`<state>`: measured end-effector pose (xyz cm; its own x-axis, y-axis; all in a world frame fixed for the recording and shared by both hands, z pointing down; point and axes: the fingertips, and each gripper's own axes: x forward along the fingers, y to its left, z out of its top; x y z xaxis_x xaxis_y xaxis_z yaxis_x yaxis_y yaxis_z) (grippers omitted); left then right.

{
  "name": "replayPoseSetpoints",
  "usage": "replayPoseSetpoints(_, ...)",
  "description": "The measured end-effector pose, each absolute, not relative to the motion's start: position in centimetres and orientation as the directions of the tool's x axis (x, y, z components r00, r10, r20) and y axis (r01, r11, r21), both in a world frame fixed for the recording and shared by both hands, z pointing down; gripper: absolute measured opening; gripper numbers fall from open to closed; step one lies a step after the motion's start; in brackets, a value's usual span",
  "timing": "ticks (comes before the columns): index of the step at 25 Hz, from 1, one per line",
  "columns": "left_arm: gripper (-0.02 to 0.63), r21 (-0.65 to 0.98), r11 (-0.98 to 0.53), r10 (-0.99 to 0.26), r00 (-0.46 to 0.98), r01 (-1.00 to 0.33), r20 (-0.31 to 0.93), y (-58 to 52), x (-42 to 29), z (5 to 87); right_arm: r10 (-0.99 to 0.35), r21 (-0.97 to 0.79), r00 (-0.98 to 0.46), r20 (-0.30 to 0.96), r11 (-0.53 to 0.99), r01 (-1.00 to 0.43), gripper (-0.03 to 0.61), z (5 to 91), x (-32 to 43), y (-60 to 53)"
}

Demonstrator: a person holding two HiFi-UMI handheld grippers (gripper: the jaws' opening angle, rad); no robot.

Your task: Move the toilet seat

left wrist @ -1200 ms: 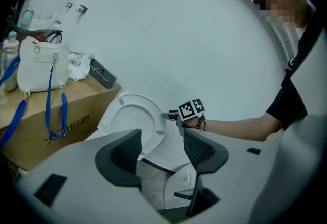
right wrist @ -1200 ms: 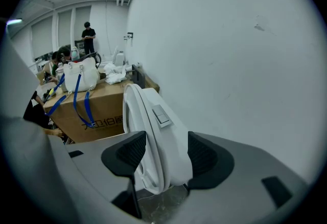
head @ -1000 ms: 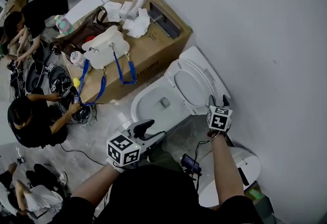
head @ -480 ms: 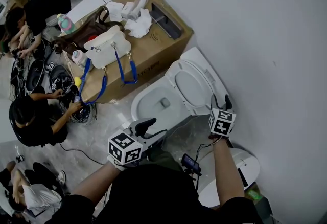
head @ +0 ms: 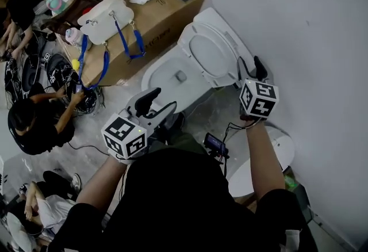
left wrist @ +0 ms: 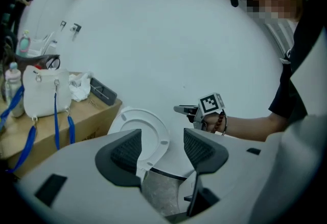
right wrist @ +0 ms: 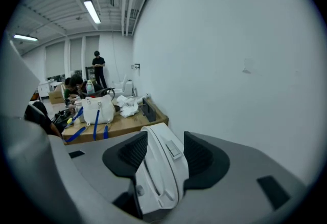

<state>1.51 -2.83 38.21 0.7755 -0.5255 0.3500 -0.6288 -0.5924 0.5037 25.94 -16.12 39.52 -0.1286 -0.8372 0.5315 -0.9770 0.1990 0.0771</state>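
The white toilet seat [head: 187, 49] stands raised with its lid [head: 221, 23] against the wall, above the open bowl [head: 167, 75]. My right gripper [head: 250, 68] is at the raised pair's right edge. In the right gripper view its jaws stand open on either side of the seat and lid edge [right wrist: 161, 166], around my right gripper [right wrist: 166, 151]. My left gripper [head: 152, 104] hangs in front of the bowl, open and holding nothing. In the left gripper view my left gripper [left wrist: 161, 149] faces the seat ring [left wrist: 161, 133].
A cardboard box [head: 155, 21] left of the toilet carries a white bag with blue straps [head: 106, 15], cloths and bottles. People sit on the floor at the left [head: 34, 124]. A second white fixture [head: 279, 150] lies at my right. The wall [head: 310, 44] runs close behind.
The head view has shifted, so the toilet sits higher in frame. My right gripper has risen and stays at the raised seat's right edge. The left gripper has barely moved.
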Motion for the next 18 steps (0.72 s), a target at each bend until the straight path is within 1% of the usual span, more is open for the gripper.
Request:
replayPoseSetpoints(2, 0.265, 0.482, -0.593, -0.548, 0.762, -0.645, 0.346, -2.5, 0.8, 37.4, -0.849, 0.061, -0.158, 0.504, 0.218, -0.974, 0.236, 37.5, 25.2, -15.2)
replayPoseSetpoints(3, 0.265, 0.477, -0.590, -0.559, 0.756, -0.651, 0.341, -2.4, 0.5, 36.9, -0.856, 0.052, -0.175, 0.487, 0.228, -0.972, 0.219, 36.3, 24.8, -14.8)
replayPoseSetpoints(4, 0.265, 0.473, -0.587, -0.570, 0.751, -0.656, 0.333, -2.5, 0.1, 36.3, -0.863, 0.040, -0.194, 0.467, 0.239, -0.970, 0.192, 35.0, 24.3, -14.4)
replayPoseSetpoints(6, 0.265, 0.468, -0.581, -0.594, 0.740, -0.666, 0.316, -2.6, -0.4, 34.9, -0.874, 0.019, -0.234, 0.426, 0.267, -0.963, 0.110, 32.4, 23.2, -13.5)
replayPoseSetpoints(7, 0.264, 0.466, -0.578, -0.605, 0.735, -0.670, 0.305, -2.7, -0.6, 34.2, -0.877, 0.014, -0.253, 0.409, 0.282, -0.959, 0.098, 31.1, 22.6, -13.0)
replayPoseSetpoints(10, 0.262, 0.470, -0.573, -0.638, 0.726, -0.671, 0.258, -2.4, -0.9, 32.0, -0.880, 0.000, -0.308, 0.362, 0.331, -0.944, 0.077, 27.7, 20.7, -11.1)
replayPoseSetpoints(14, 0.251, 0.472, -0.585, -0.669, 0.721, -0.659, 0.177, -2.3, -1.7, 28.2, -0.892, -0.025, -0.368, 0.261, 0.375, -0.927, 0.071, 22.1, 18.2, -10.2)
replayPoseSetpoints(18, 0.245, 0.475, -0.596, -0.670, 0.727, -0.647, 0.151, -1.1, -2.2, 26.3, -0.900, -0.088, -0.400, 0.171, 0.391, -0.916, 0.069, 18.1, 16.7, -8.2)
